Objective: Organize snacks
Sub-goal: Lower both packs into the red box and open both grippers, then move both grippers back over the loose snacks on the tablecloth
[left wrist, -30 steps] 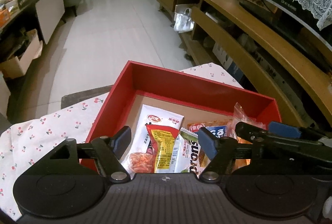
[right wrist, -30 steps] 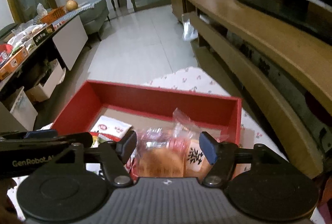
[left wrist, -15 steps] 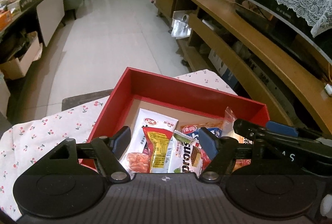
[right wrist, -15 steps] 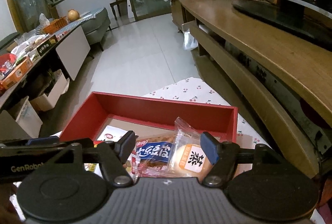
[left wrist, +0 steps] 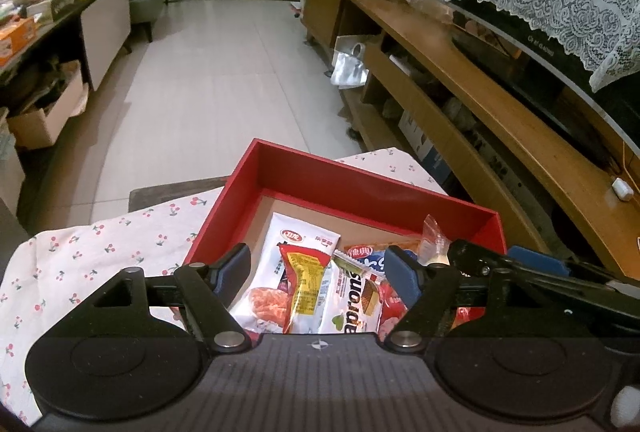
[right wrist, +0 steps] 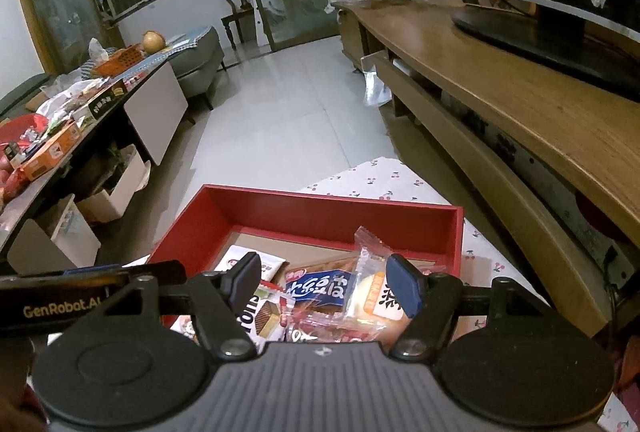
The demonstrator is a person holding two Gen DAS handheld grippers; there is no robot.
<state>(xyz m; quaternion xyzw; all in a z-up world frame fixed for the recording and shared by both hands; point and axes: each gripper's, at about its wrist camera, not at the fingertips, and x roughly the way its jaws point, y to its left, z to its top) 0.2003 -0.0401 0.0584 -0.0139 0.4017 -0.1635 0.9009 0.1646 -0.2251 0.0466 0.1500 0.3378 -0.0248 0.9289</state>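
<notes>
Both my tools, left tool (left wrist: 318, 266) and right tool (right wrist: 324, 274), gape empty above the red box (left wrist: 320, 176). Snack packets (left wrist: 308, 284) piled at its 6 o'clock end

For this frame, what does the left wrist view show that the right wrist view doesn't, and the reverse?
Only the left wrist view: the yellow-and-red packet lying on the white packet, and the left tongs standing open.

Only the right wrist view: the wrapped bun by the box's right wall, the TV base on the wooden console, and the right tongs standing open.

Both: the red box on the cherry-print cloth, and the blue packet.
</notes>
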